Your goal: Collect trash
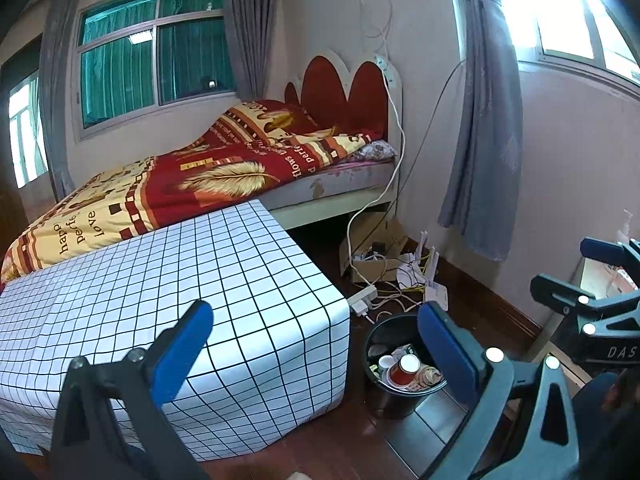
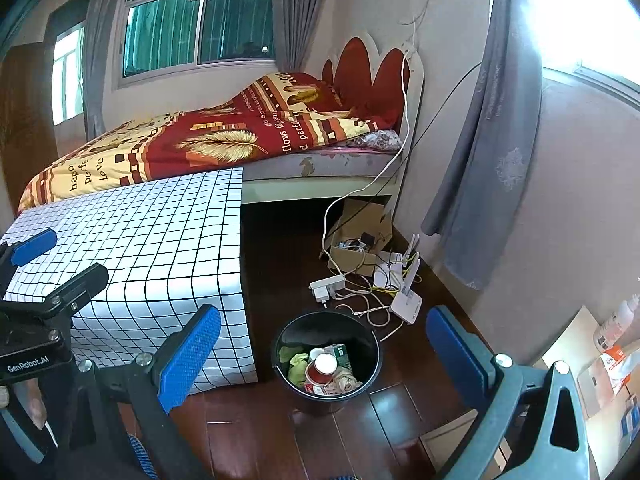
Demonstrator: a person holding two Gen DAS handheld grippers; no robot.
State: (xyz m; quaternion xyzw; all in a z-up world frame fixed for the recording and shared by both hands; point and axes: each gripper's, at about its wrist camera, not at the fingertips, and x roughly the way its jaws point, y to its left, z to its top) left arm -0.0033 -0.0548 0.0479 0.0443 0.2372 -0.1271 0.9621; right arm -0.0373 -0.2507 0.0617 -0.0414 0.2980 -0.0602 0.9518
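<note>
Black left gripper (image 2: 34,260) casing reads "GenRobot.AI"; quilt (image 2: 192,140) says "love".

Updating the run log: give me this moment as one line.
left tongs: open, empty | right tongs: open, empty | bin: on floor beside table, holds cups, wrappers | tabletop: no trash seen
</note>
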